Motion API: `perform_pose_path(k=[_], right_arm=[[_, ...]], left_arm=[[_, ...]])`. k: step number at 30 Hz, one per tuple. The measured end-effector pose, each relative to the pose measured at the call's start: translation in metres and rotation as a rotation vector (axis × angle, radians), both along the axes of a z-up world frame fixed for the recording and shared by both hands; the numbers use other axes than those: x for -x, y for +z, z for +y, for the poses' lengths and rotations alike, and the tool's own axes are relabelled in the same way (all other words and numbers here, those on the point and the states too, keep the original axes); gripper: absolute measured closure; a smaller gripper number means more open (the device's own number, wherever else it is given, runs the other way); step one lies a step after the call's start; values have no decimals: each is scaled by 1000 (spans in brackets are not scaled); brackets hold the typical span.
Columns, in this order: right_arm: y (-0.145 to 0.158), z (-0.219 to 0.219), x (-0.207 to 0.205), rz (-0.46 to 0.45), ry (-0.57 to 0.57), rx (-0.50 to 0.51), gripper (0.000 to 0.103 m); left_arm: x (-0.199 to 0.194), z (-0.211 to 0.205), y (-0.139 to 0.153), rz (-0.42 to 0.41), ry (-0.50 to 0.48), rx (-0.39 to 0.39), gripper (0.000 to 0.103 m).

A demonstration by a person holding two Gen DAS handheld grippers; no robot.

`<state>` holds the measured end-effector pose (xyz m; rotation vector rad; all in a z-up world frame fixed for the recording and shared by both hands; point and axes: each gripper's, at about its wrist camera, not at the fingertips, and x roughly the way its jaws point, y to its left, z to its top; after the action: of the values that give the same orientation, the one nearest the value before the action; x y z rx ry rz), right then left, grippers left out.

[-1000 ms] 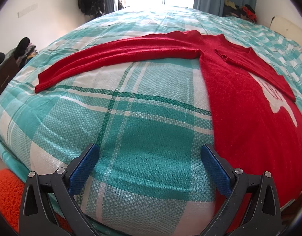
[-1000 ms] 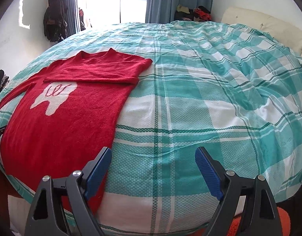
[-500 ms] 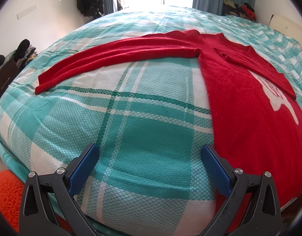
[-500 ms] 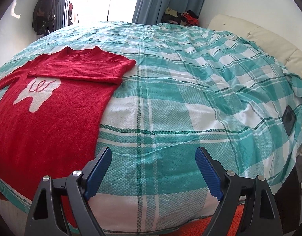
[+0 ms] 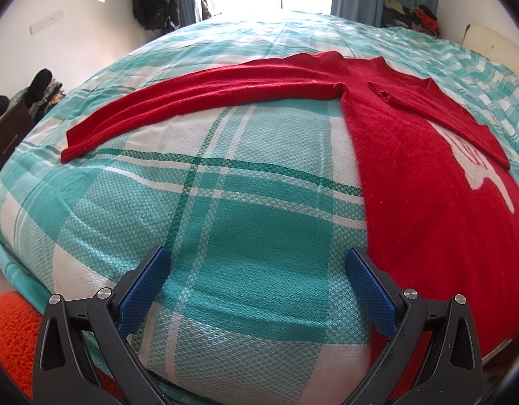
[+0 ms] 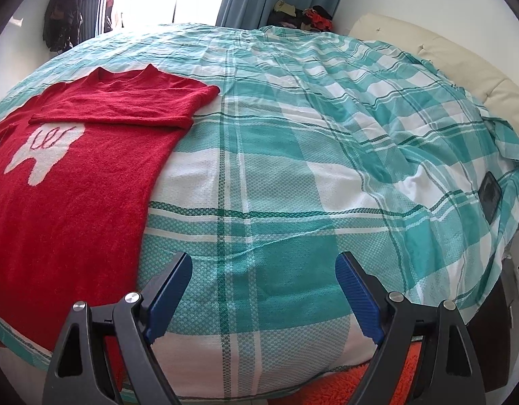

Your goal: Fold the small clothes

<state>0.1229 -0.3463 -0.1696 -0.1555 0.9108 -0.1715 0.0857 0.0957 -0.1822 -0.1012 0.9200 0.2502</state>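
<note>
A red sweater (image 5: 428, 182) with a white tooth design lies flat on the bed. Its left sleeve (image 5: 198, 101) stretches out to the left; its right sleeve (image 6: 124, 104) is folded across the chest. My left gripper (image 5: 257, 266) is open and empty above the bedspread, just left of the sweater's body near the hem. My right gripper (image 6: 263, 266) is open and empty above bare bedspread, to the right of the sweater (image 6: 67, 189).
The bed has a teal and white plaid cover (image 6: 327, 155). A dark phone (image 6: 489, 195) lies near its right edge. An orange rug (image 5: 13, 337) lies on the floor at the bed's near edge. Clothes are piled by the curtains (image 6: 303, 13).
The right gripper's view has swung to the right, so the sweater sits further left and the phone has come into sight. The left gripper has barely moved.
</note>
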Motion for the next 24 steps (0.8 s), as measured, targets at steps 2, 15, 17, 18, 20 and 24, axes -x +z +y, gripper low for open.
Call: perform_pose_path(k=[2, 15, 17, 18, 20, 24], right_arm=[[-1, 0, 0, 6, -3, 4, 17], [-6, 1, -2, 25, -3, 16, 17], [-6, 1, -3, 27, -3, 17, 17], [-7, 1, -3, 28, -4, 17, 17], [-7, 1, -3, 30, -4, 18, 17], [-7, 1, -3, 31, -5, 19, 17]], left_arm=[[0, 0, 0, 0, 0, 0, 0], [0, 0, 0, 0, 0, -1, 0], [0, 0, 0, 0, 0, -1, 0], [0, 0, 0, 0, 0, -1, 0], [0, 0, 0, 0, -1, -1, 0], [0, 0, 0, 0, -1, -1, 0]])
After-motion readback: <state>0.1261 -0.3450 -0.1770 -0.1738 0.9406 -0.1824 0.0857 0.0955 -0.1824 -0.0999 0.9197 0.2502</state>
